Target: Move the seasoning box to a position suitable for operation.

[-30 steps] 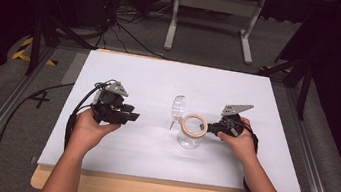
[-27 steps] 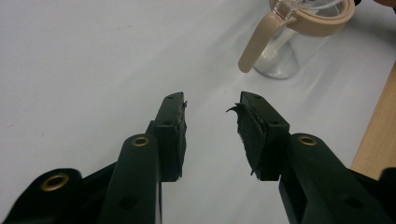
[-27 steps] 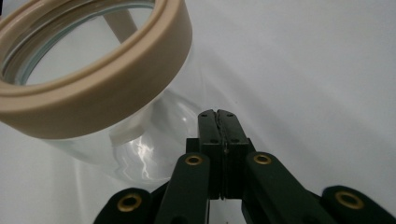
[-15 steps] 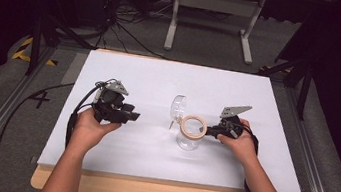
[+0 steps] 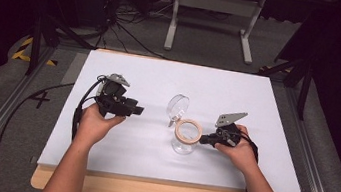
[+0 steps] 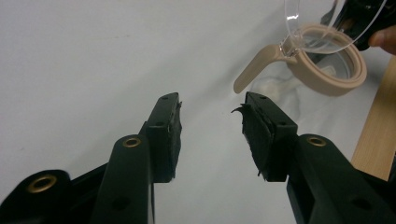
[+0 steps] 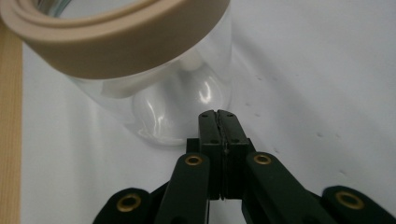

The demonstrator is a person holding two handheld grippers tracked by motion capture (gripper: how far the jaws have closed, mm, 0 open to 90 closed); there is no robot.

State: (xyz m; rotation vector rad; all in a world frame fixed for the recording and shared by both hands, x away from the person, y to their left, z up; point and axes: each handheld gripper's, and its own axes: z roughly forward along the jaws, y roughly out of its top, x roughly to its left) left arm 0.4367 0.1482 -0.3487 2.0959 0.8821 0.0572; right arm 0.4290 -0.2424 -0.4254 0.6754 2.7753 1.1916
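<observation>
Right gripper view: my right gripper (image 7: pixel 219 114) has jaws pressed flat together w/ nothing between, tips just short of the clear jar (image 7: pixel 154 93); can't tell if they touch the glass. Jar's top is cut off by the frame, contents a pale blur. Its tan rim ring (image 7: pixel 116 42) sits above the tips. Left gripper view: my left gripper (image 6: pixel 210 119) is spread, empty, jar (image 6: pixel 322 60) beyond & to the right, its clear lid (image 6: pixel 327 23) flipped up, partly cropped. High view: jar (image 5: pixel 185 138) on the white table (image 5: pixel 259 98), between both grippers, next to the right one.
</observation>
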